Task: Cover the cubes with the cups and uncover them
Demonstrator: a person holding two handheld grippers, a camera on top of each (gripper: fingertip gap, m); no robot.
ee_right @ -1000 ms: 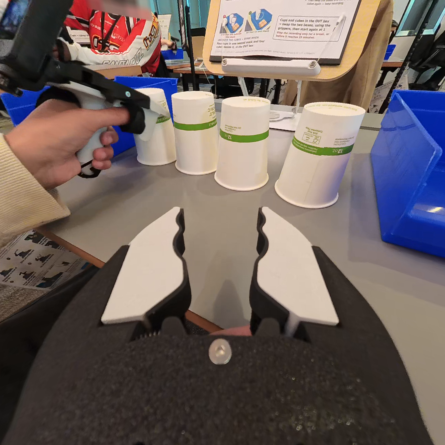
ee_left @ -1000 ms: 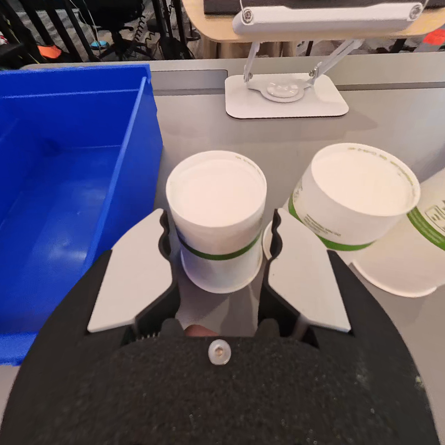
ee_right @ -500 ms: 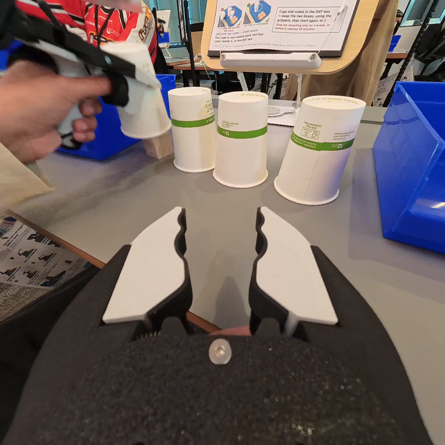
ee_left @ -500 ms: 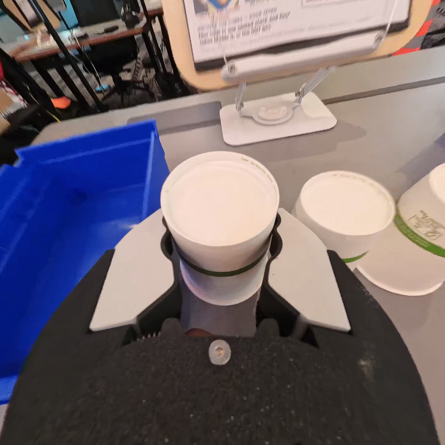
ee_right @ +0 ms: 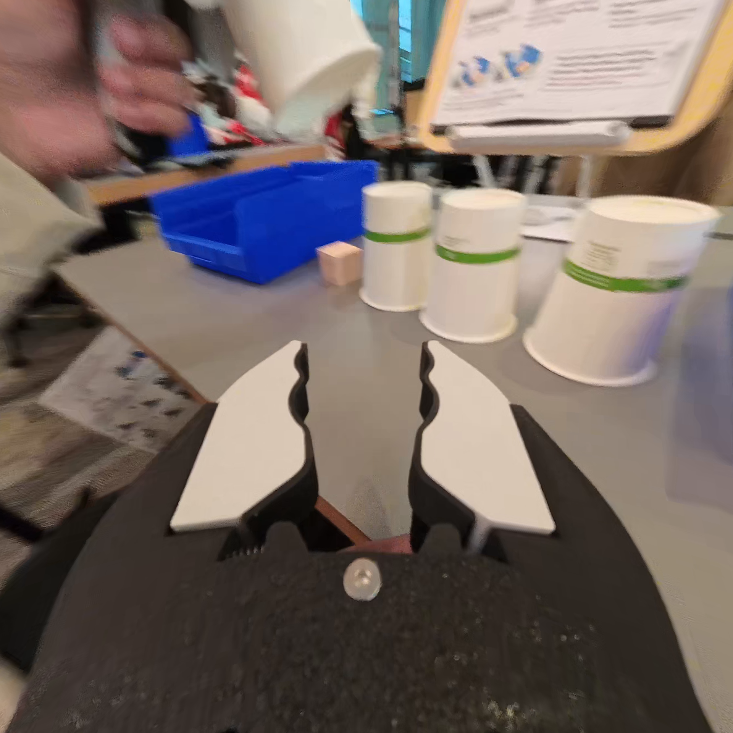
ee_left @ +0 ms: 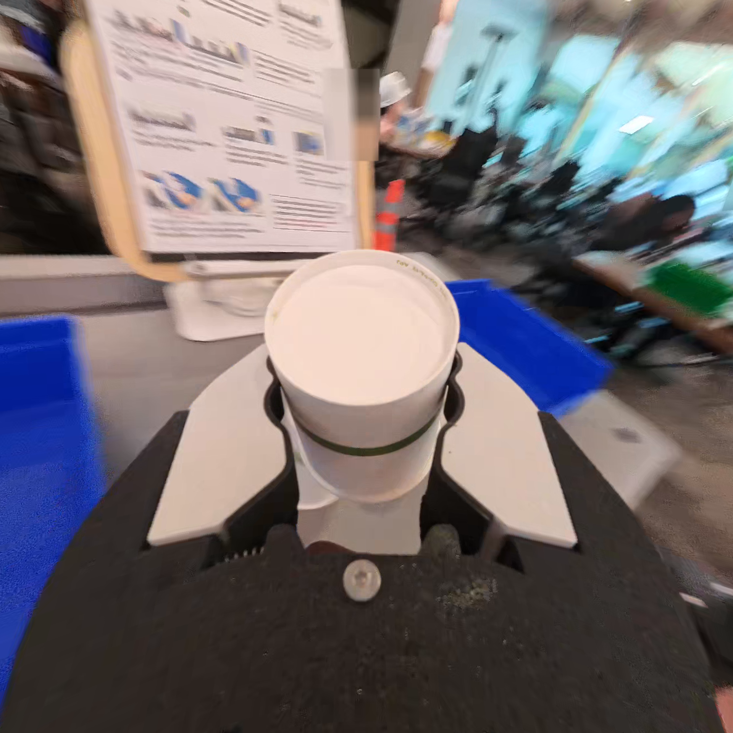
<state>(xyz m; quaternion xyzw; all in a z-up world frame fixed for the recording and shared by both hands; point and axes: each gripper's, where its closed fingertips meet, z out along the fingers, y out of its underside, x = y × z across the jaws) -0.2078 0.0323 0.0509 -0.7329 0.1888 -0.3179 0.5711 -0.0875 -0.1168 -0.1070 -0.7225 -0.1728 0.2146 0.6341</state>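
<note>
My left gripper is shut on an upside-down white paper cup with a green band and holds it high above the table. That cup also shows in the right wrist view, tilted and blurred, next to a hand. A wooden cube stands bare on the grey table. Three upside-down cups stand in a row to its right: one, one and one. My right gripper is open and empty, low over the table's near edge.
A blue bin stands behind the cube; it also shows in the left wrist view. Another blue bin is at the right. An instruction board on a white stand is at the back of the table. The view is motion-blurred.
My left gripper closed on the leftmost cup and lifted it up and away, uncovering the wooden cube. My right gripper stayed open and swung a little left.
</note>
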